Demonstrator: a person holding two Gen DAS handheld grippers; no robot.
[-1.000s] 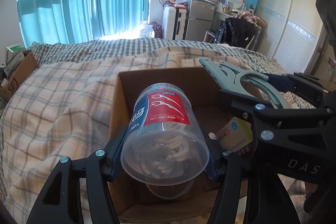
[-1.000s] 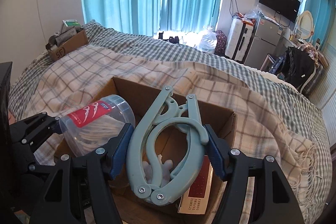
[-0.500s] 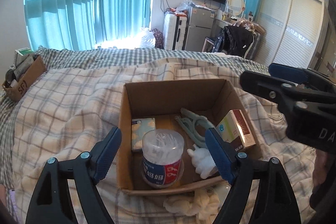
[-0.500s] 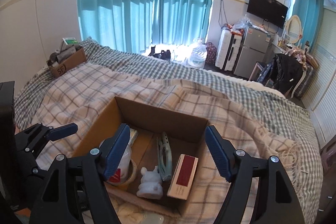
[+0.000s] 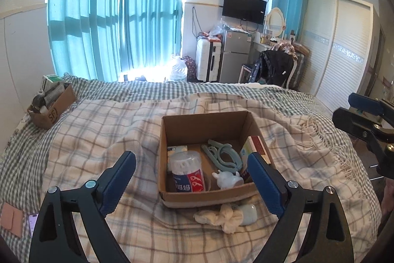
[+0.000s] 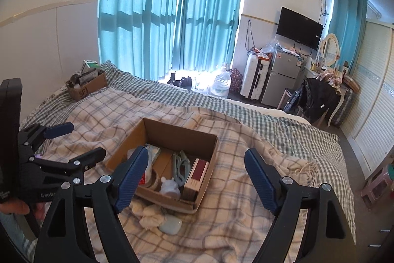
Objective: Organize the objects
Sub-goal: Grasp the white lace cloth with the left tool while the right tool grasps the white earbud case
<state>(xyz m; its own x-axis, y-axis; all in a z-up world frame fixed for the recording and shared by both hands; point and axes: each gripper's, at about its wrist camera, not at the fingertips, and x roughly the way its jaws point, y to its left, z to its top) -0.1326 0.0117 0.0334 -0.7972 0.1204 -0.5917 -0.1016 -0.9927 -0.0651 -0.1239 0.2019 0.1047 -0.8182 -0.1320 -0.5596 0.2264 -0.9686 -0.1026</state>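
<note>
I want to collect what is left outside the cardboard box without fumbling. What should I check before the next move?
1. Left gripper open, holding nothing: ok.
2. Right gripper open, holding nothing: ok.
3. White cloth in plain view in front of the cardboard box: ok.
4. Pale case free of the cloth: not ok, they touch.
5. Room in the box: ok, bare floor at the back.

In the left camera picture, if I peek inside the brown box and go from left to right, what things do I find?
Cotton swab jar → white figurine → red and white carton leaning at the right wall of the cardboard box. The folded green hanger lies farther back, above the figurine, so it has no clear place in the row.
</note>
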